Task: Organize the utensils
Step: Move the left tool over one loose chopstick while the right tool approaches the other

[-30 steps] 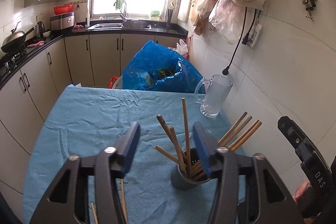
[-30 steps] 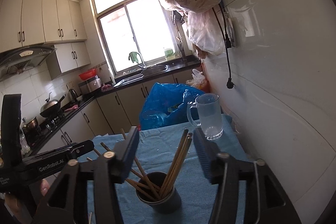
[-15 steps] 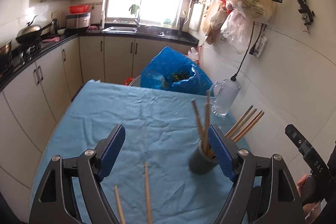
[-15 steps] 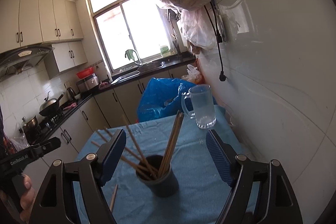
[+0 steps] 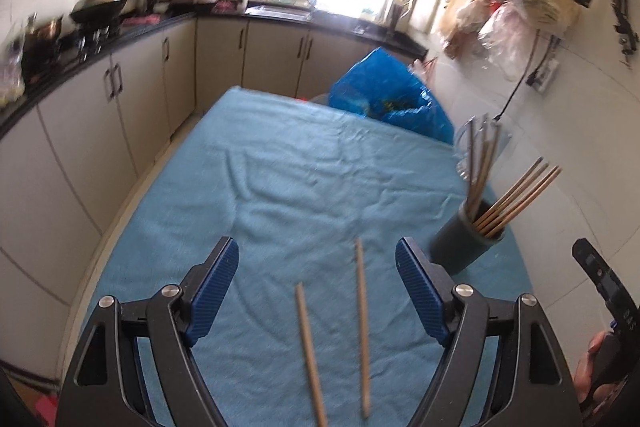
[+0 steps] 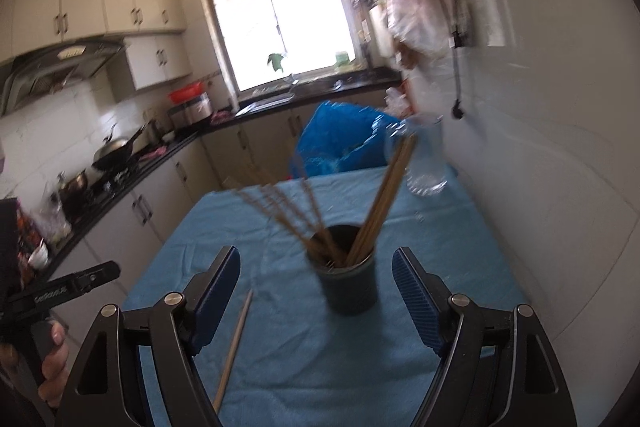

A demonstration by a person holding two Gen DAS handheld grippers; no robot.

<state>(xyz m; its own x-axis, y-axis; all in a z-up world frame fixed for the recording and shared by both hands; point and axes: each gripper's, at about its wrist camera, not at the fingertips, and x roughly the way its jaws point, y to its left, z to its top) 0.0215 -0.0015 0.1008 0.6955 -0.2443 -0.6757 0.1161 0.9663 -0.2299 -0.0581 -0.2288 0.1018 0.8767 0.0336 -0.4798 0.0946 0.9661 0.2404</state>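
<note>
the left tool point(image 5: 316, 283) stands wide with nothing between its blue pads, pitched down toward the blue tabletop point(image 5: 304, 179). the right tool point(image 6: 316, 287) is equally wide and empty, aimed at the dark chopstick holder point(image 6: 349, 285).

location of task items: two loose chopsticks lie flat on the tabletop. in the left wrist view the longer-looking chopstick point(image 5: 362, 339) and the second chopstick point(image 5: 310, 355) lie directly ahead of the left tool, inside the span of its open jaws, nearly parallel to each other but apart. the holder point(image 5: 464, 239) stands upright to the right of them, near the wall side, already carrying a bundle of chopsticks (some leaning left, some right). a clear glass mug point(image 6: 426, 163) stands behind the holder.

governing relation: the long axis of both loose chopsticks runs away from the left tool, roughly along its pointing line. the jaws close across that axis, so the approach already suits a pinch across one stick's width. the left tool is judged the nearer one; in the right wrist view only one loose chopstick point(image 6: 234, 343) shows, lying to the left of the holder.

likely next requirement: lower the left tool over a single stick, not both.
</note>
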